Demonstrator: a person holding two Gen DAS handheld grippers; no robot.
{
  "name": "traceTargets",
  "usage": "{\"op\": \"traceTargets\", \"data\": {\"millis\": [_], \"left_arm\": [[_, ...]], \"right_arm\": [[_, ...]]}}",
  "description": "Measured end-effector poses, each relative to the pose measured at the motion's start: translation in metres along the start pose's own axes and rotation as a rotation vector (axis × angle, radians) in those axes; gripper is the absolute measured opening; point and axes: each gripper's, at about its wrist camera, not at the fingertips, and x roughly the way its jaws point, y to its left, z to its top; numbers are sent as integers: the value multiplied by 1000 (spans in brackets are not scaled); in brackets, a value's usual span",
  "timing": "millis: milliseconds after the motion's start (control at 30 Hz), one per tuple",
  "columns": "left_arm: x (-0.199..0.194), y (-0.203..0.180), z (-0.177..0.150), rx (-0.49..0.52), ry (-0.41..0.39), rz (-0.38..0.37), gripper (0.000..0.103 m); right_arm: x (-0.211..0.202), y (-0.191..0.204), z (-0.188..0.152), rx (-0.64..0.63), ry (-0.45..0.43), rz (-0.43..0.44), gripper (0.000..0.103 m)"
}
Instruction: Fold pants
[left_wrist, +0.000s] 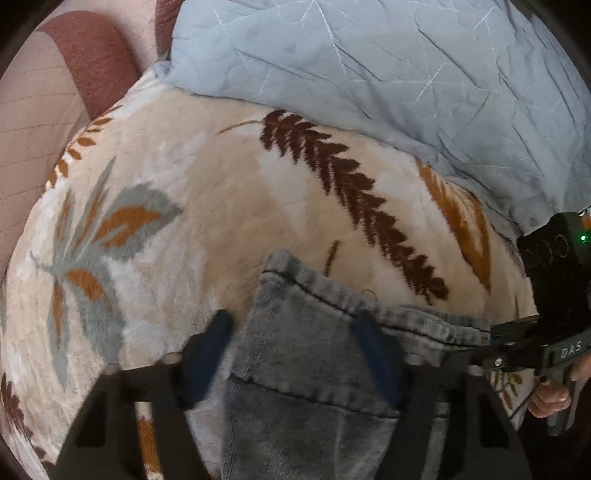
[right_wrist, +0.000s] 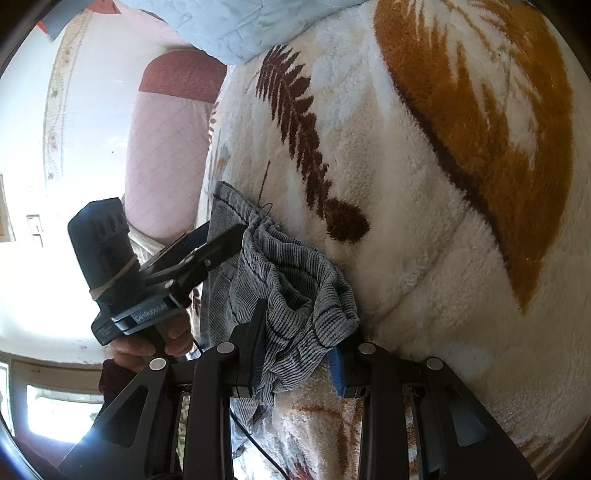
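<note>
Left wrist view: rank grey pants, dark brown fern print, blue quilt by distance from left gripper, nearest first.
From the left gripper:
1. Grey pants, between its fingers, bottom centre.
2. Dark brown fern print on the blanket, up and to the right.
3. Blue quilt, across the top.

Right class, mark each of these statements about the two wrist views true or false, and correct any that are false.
1. The pants are grey corduroy. True.
2. They lie on a plain blue sheet. False: they lie on a cream leaf-patterned blanket.
3. The right gripper has bunched pants fabric between its jaws. True.
4. The left gripper is nowhere near the pants. False: its jaws straddle the pants' seamed edge.
5. A pale blue quilt lies beyond the blanket. True.
</note>
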Motion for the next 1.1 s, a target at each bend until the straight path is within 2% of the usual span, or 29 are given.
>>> {"op": "traceTargets", "data": {"millis": [67, 167, 367, 533, 667, 800, 867, 1000, 1100], "left_arm": [[0, -4, 3, 15, 3, -12, 51], [-1, -11, 2, 43, 1, -25, 42], [-12, -9, -3, 35, -40, -37, 24], [-27, -13, -12, 14, -105, -44, 22], [-50, -1, -17, -17, -198, -72, 21], [-85, 9, -37, -56, -308, -97, 21], [-105, 15, -52, -69, -358, -100, 21], [-143, 34, -90, -111, -466, -104, 21], [-165, 49, -128, -158, -505, -80, 25]], "right_arm": [[1, 1, 0, -3, -2, -4, 26], [1, 5, -1, -22, -5, -21, 26], [1, 12, -4, -59, -17, -38, 26], [-2, 28, -10, -123, -49, -56, 24], [-7, 47, -19, -188, -83, -31, 21], [-12, 78, -33, -293, -124, -1, 20], [-12, 96, -44, -359, -145, 7, 20], [-4, 148, -84, -570, -180, -14, 19], [15, 176, -115, -678, -145, -29, 19]]}}
